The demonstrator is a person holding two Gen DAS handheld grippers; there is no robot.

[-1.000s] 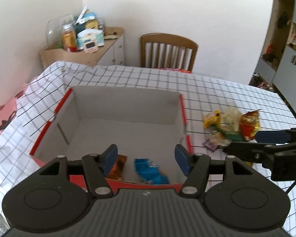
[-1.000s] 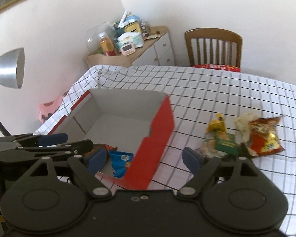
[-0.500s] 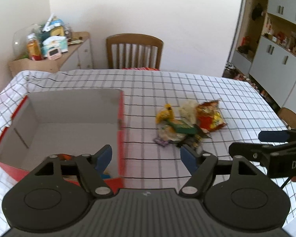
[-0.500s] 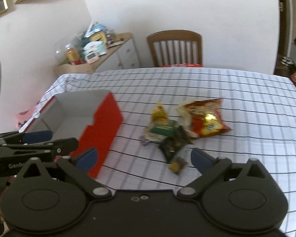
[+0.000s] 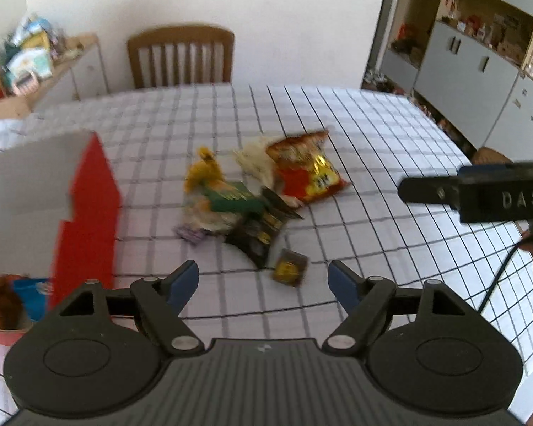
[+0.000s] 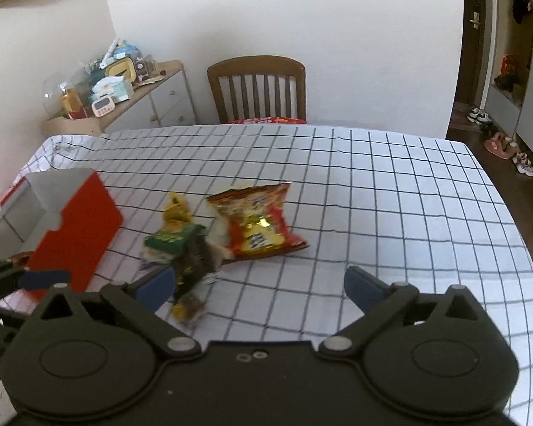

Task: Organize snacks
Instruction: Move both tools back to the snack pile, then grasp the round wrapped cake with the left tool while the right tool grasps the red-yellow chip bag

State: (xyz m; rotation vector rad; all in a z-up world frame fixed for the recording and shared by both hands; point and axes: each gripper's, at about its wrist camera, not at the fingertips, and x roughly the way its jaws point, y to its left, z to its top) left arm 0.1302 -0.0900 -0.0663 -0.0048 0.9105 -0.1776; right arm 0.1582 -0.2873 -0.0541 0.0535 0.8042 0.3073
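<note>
A pile of snack packets lies mid-table: a red chip bag, a green packet, a yellow one, a black one and a small dark packet nearest me. The red cardboard box stands left of the pile, with a blue packet and an orange one inside. My left gripper is open above the small packet, holding nothing. My right gripper is wide open and empty, just short of the red bag.
The checked tablecloth stretches bare to the right of the pile. A wooden chair stands at the far edge, and a cluttered sideboard at the back left. Cupboards and shelves line the right wall.
Both grippers have swung right, from over the box to the snack pile, and come lower. Their jaws stand wider than a second ago.
</note>
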